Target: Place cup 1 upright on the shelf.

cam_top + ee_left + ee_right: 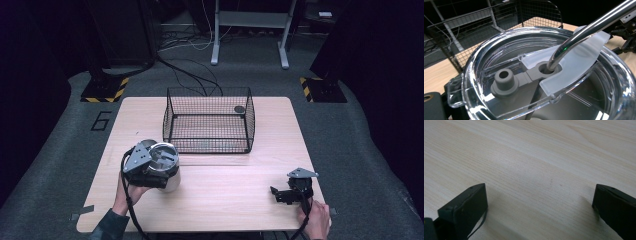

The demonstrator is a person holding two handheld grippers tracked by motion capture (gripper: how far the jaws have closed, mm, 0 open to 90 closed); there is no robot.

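Left gripper point(150, 170) clamped around a steel tumbler point(167, 172) at the near left of the wooden table point(225, 200), though whether the jaws are truly shut on its wall cannot be told: hidden beneath the clear lid point(544, 75) in the left gripper view. Tumbler upright, long axis vertical, a metal straw point(589, 30) slanting out of the lid's hole up and toward the right side of the table. Wire basket point(209, 120) just beyond the tumbler, farther from the person and a little to the right, open at the top, a small dark disc point(239, 109) lying in its far right corner. Right gripper point(282, 194) near the right front edge, well apart from tumbler and basket, jaws spread wide over bare wood and holding nothing. Left hand point(131, 192) plainly the nearer one, so probably a lift and a short carry forward and rightward over the basket's near rim. Worth minding: the straw's lean, likely to snag the wire on the way in.
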